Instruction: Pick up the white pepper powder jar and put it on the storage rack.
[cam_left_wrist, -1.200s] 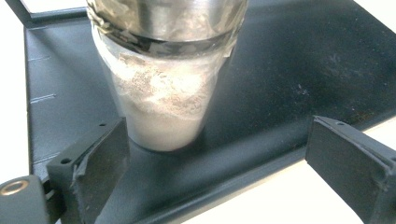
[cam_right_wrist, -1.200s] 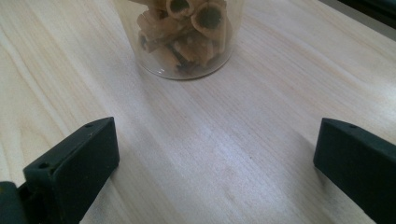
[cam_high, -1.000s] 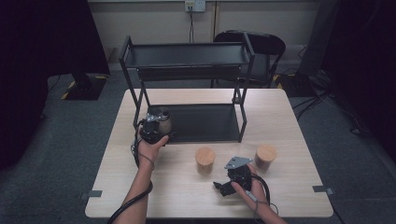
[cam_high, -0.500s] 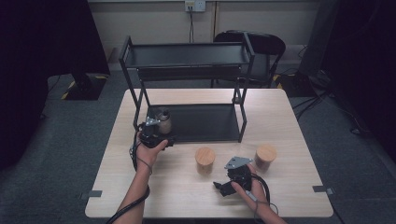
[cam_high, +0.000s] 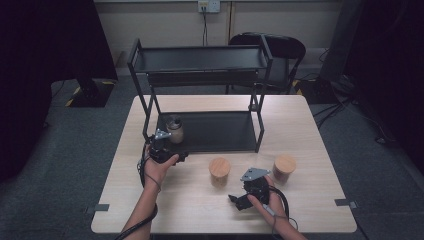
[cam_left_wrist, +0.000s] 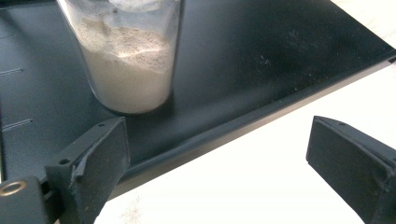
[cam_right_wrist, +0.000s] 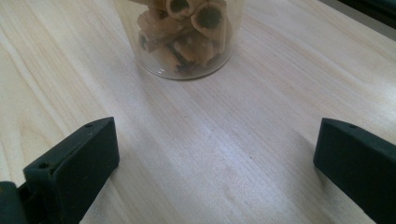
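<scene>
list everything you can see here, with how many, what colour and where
Jar of powder: one, clear glass, pale beige filling, on the rack's lower shelf, left front.
Jars with wooden lids: two, tan lids, on the table in front of the rack.
Rack: one, black, two shelves, at the back of the table.
Table: one, light wood.
Chair: one, black, behind the table.
Left gripper: black, open, at the shelf's front edge, short of the powder jar.
Right gripper: black, open, facing a pasta-filled jar.

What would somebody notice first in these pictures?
Probably the black two-level rack at the back of the wooden table, with a jar of pale powder on its bottom shelf. Then two wooden-lidded jars on the table, and the left gripper open just before the powder jar.
</scene>
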